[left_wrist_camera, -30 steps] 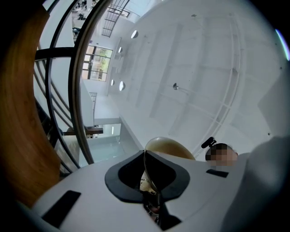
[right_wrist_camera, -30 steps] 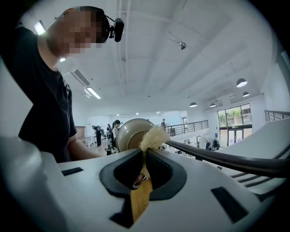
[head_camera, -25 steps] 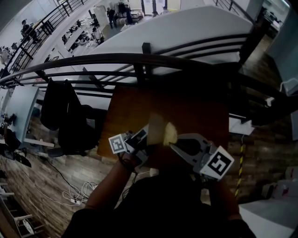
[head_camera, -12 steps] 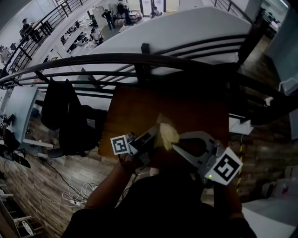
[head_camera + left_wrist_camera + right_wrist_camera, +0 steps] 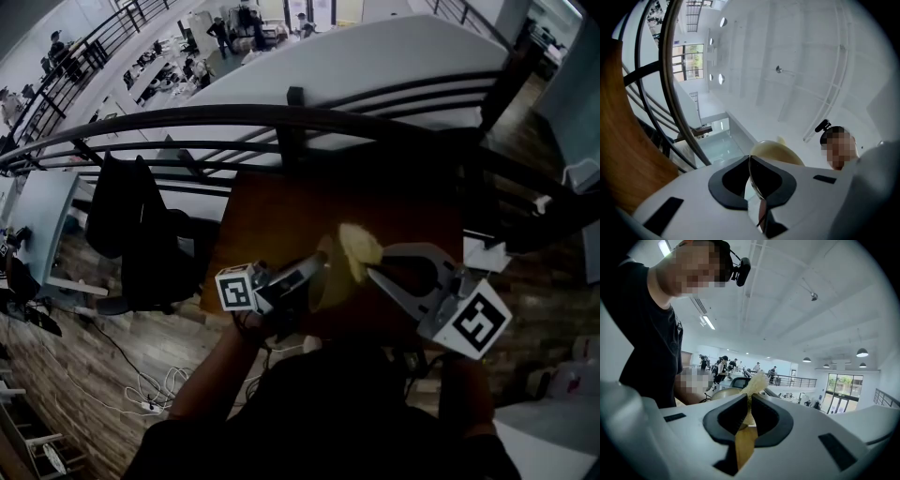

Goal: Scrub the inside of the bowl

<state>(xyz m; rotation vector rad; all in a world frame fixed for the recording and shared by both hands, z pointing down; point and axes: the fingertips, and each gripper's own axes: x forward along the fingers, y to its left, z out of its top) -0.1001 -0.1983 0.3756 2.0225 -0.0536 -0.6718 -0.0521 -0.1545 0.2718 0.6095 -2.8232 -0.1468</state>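
Head view centre: a smooth, pale, rounded bowl (image 5: pixel 328 289), tilted, was clamped at its thin rim by the left gripper (image 5: pixel 322 262); a fibrous yellow scrubber (image 5: pixel 359 248) was pinched by the right gripper (image 5: pixel 371 272).

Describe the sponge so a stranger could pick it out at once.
Start at the brown wooden table below the dark railing. Over its near edge, the right gripper pinches the sponge: a ragged pale-yellow lump, unlike the smooth round bowl beside it.

Nothing readable here, honestly. Closest thing is the black-and-white square patterns on the left marker cube (image 5: pixel 236 289) and right marker cube (image 5: pixel 480 319), no letters or numbers.
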